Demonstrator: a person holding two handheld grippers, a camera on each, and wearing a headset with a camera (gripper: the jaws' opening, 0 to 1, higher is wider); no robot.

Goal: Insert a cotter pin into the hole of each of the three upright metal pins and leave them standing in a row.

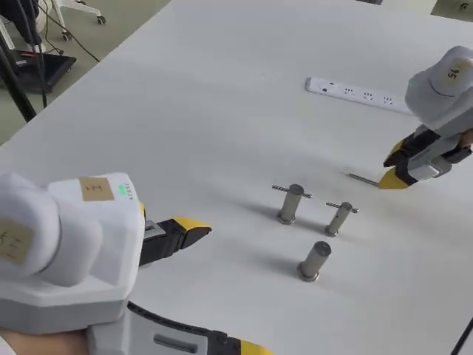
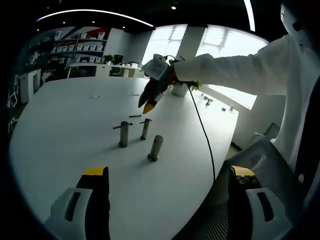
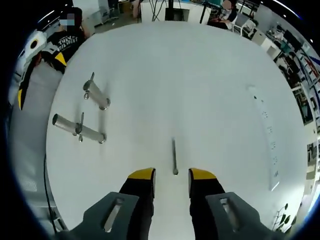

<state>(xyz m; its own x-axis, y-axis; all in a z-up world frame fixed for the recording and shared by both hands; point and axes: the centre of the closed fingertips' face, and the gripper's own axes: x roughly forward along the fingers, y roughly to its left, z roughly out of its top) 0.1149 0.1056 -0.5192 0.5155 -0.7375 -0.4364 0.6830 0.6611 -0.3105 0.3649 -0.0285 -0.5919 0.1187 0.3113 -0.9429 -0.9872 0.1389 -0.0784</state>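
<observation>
White table (image 1: pixel 185 111) is spread across the head view, and three metal pins are stood upright on it right of centre. The back pin (image 1: pixel 290 205) is crossed near its top by a cotter pin (image 1: pixel 292 192). The right pin (image 1: pixel 337 220), just beside it, is crossed by a second cotter pin (image 1: pixel 342 208). The front pin (image 1: pixel 314 261), lower in the frame, is seen bare.

Over to the right edge: the right gripper (image 1: pixel 392 166) is held low to the table, its jaws partly open and nothing gripped. In the right gripper view a loose cotter pin (image 3: pixel 174 156) is laid flat on the table, its near end in the gap between the yellow fingertips (image 3: pixel 142 174); contact cannot be made out.

At lower left, the left gripper (image 1: pixel 229 288) is held wide open and empty, well apart from the pins. A power strip (image 1: pixel 358 94) is laid at upper right.
</observation>
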